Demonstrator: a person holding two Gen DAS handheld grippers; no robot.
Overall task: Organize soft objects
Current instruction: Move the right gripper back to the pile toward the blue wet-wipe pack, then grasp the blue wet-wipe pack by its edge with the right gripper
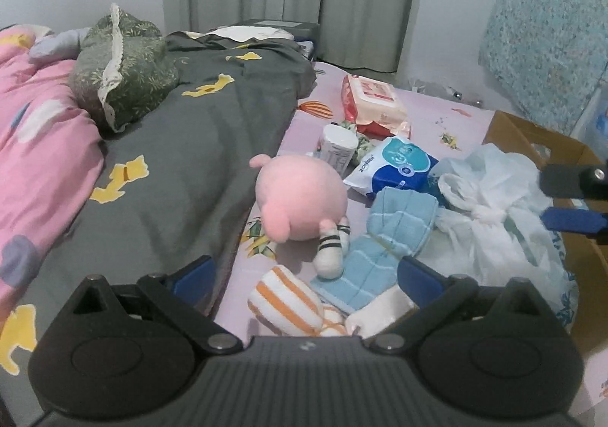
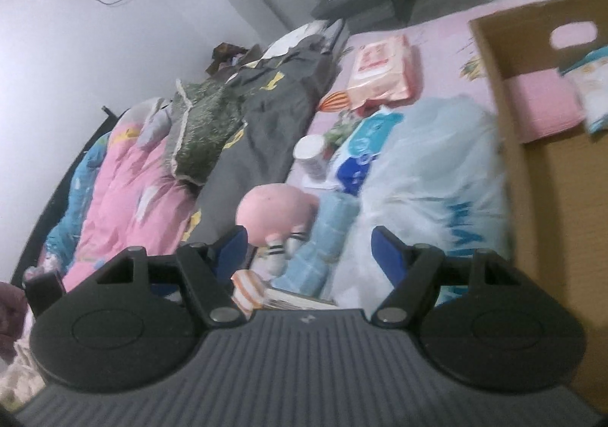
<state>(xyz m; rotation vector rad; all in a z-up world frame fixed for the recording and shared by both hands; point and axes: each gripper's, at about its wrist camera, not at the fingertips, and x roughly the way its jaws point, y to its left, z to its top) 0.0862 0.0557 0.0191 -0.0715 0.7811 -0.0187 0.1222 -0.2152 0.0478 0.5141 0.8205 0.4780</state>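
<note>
Ahead of my left gripper [image 1: 304, 271], whose jaws stand open and empty, most of the soft things still lie loose on the bed [image 1: 429, 107]: the pink plush [image 1: 300, 195] straight ahead, the blue towel [image 1: 383, 237] just right of it, the orange-striped cloth [image 1: 285, 301] nearest, between the fingers. My right gripper [image 2: 307, 252] is also spread with nothing gripped. Right of it the cardboard box [image 2: 551, 206] holds a folded pink cloth [image 2: 539, 107], so I judge the sorting barely begun.
</note>
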